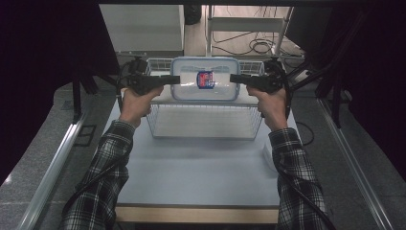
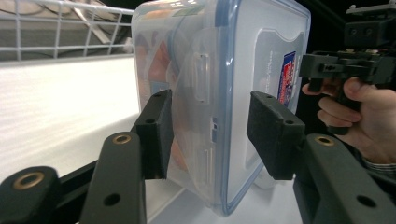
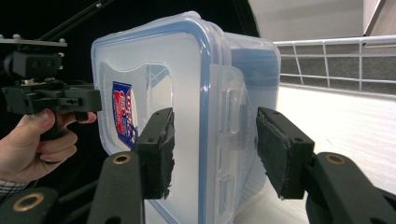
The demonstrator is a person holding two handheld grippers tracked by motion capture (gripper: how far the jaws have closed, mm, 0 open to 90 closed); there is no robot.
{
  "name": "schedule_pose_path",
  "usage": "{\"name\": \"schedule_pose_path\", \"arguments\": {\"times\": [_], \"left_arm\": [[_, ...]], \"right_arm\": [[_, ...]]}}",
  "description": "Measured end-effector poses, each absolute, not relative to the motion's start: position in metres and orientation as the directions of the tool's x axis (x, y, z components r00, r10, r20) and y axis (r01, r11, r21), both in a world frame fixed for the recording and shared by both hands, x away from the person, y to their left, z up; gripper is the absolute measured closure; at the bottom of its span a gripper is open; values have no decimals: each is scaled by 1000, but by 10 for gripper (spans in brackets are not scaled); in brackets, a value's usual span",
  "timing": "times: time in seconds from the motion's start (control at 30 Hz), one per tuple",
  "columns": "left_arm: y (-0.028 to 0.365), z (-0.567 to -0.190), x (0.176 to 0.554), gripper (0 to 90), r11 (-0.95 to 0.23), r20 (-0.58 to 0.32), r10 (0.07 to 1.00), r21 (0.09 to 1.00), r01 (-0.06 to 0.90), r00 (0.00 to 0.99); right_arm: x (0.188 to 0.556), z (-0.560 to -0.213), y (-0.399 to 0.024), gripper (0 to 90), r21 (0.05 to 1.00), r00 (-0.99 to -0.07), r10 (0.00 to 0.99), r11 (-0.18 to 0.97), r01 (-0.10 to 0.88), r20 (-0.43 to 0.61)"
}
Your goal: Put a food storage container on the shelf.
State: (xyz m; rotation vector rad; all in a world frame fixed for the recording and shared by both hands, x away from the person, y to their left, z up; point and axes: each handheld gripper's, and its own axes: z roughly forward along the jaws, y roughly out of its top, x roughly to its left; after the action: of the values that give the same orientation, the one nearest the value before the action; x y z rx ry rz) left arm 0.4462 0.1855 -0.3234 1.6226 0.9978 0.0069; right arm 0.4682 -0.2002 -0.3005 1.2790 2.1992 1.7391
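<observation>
I hold a clear rectangular plastic container (image 1: 205, 85) with rounded corners, a blue-rimmed snap lid and a red and blue label, raised above a white wire basket (image 1: 206, 125) on the pale grey surface (image 1: 196, 172). My left claw (image 2: 211, 135) pinches one short end, black padded jaws on either side of its lid flap; my right claw (image 3: 214, 151) pinches the opposite end likewise.

A white table (image 1: 201, 167) carries a wire basket (image 1: 206, 125).
</observation>
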Motion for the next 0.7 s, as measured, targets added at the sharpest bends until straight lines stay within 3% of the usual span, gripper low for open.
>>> {"name": "schedule_pose_path", "arguments": {"times": [0.43, 0.53, 0.57, 0.7], "left_arm": [[183, -328, 445, 474, 41, -452, 617, 836, 547, 644], [180, -330, 446, 423, 10, -432, 634, 834, 552, 641], [180, -331, 447, 374, 15, -440, 632, 829, 559, 637], [184, -335, 449, 374, 46, -474, 610, 822, 568, 635]], "right_arm": [[470, -305, -197, 458, 846, -634, 665, 5, 533, 395], [470, -308, -193, 467, 843, -638, 680, 53, 535, 362], [469, -310, -187, 428, 842, -634, 703, 95, 532, 322], [472, -314, -186, 430, 836, -626, 697, 69, 545, 350]]}}
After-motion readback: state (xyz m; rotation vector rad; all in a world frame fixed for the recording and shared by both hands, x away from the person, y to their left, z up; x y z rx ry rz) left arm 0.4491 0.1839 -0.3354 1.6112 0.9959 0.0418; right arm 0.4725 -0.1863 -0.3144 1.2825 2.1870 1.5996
